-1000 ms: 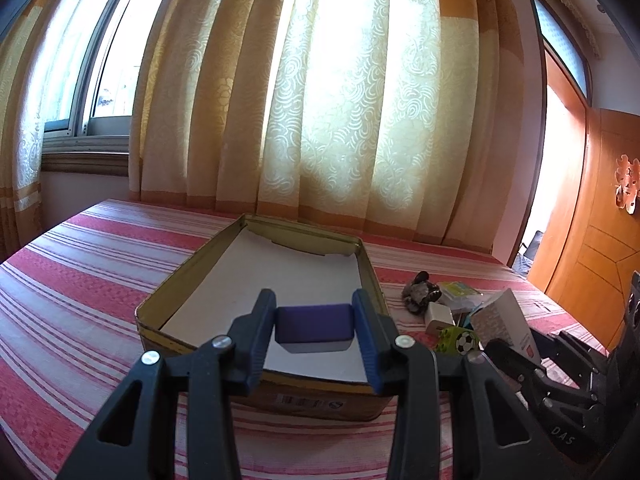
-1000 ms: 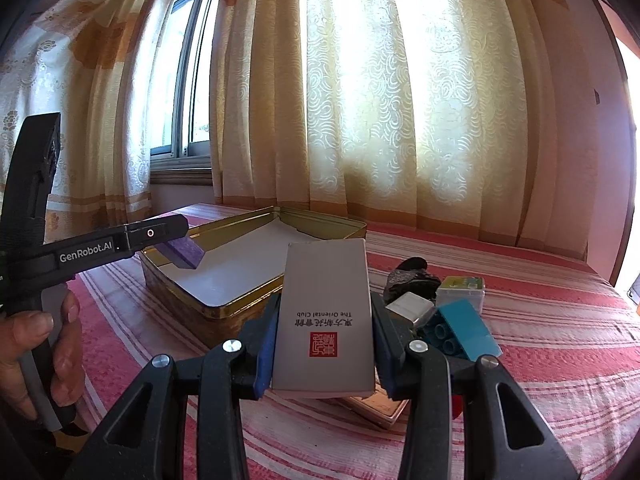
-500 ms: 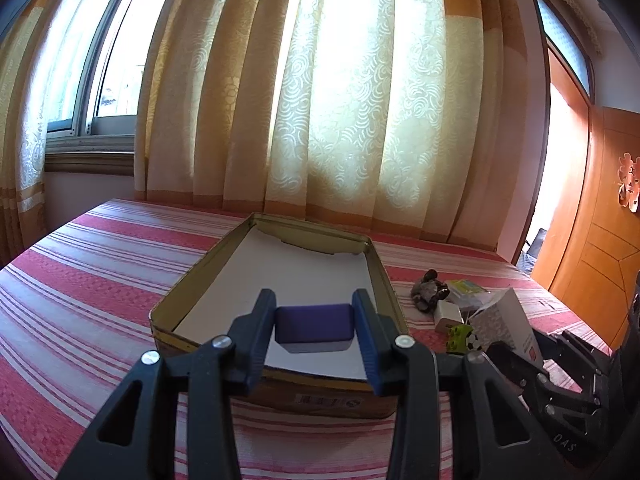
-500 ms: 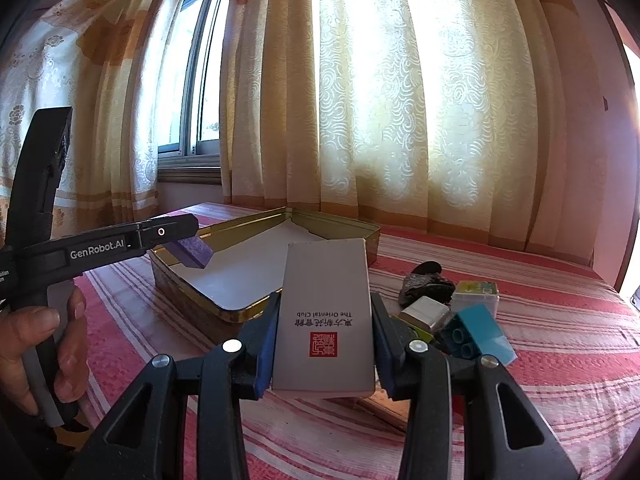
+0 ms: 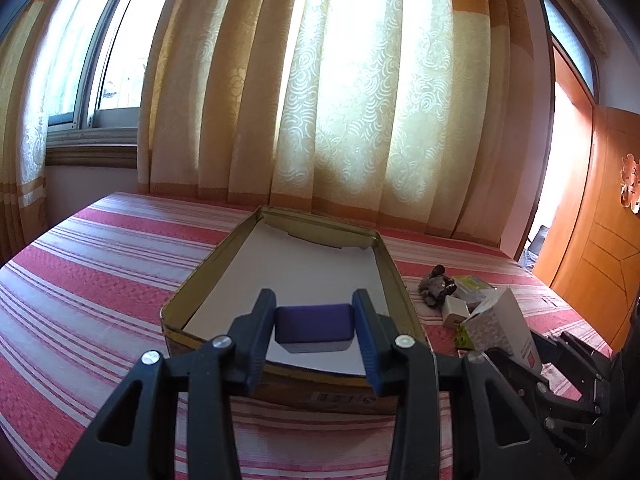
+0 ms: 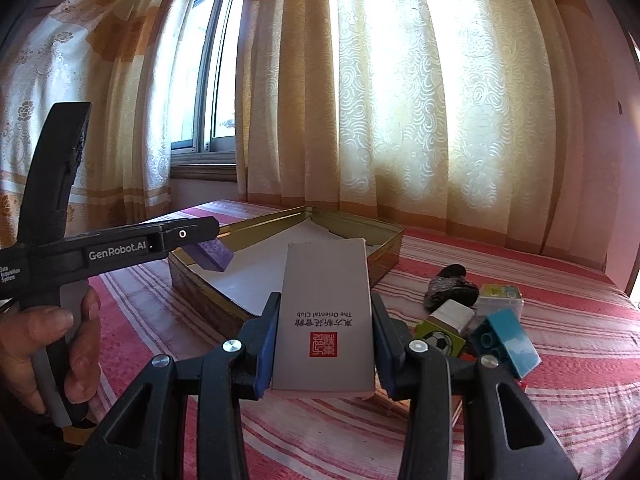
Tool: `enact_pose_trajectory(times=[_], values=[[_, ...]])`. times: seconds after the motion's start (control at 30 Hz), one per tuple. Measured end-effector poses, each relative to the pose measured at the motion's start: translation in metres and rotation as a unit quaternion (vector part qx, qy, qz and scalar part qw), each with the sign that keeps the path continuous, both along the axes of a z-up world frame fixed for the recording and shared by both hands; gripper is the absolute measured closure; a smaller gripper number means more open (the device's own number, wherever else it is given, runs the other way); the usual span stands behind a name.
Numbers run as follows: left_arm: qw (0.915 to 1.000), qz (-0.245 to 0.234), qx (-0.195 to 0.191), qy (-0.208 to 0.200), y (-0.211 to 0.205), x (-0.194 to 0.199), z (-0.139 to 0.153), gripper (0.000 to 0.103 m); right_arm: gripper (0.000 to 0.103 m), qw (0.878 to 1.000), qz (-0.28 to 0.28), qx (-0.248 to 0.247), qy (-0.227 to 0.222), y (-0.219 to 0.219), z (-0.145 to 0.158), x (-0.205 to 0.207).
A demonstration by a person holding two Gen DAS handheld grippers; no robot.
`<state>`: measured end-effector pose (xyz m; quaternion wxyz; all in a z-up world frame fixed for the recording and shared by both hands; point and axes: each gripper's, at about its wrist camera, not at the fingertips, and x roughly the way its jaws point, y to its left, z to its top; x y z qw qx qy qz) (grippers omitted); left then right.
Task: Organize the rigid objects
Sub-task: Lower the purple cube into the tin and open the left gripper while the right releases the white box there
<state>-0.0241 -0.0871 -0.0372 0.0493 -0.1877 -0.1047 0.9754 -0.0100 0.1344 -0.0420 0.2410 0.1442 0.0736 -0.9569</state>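
The gold tin is sitting on the striped counter. Right claw is gripping the grey box, long axis running away from it. Left claw is clamping the purple block crosswise over the tin's near end.

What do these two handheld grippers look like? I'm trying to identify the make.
Both are black plastic. The left gripper and right gripper each have two angular black arms with triangular cut-outs, silver screw heads at the joints, and dark blue pads lining the fingers. Seen from the side in the right wrist view, the left gripper's body carries white "GenRobot.AI" lettering. No cables or sleeves are visible.
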Motion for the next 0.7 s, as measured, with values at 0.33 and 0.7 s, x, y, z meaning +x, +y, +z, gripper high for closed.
enact_pose_trajectory(times=[0.33, 0.7], values=[[0.9995, -0.008, -0.028, -0.01, -0.001, -0.013, 0.012, 0.064, 0.059, 0.999, 0.022, -0.025, -0.039, 0.001, 0.008, -0.016], [0.9937, -0.051, -0.089, -0.046, 0.011, -0.082, 0.046, 0.064, 0.059, 0.995, 0.042, -0.018, -0.086, -0.014, 0.062, -0.096]])
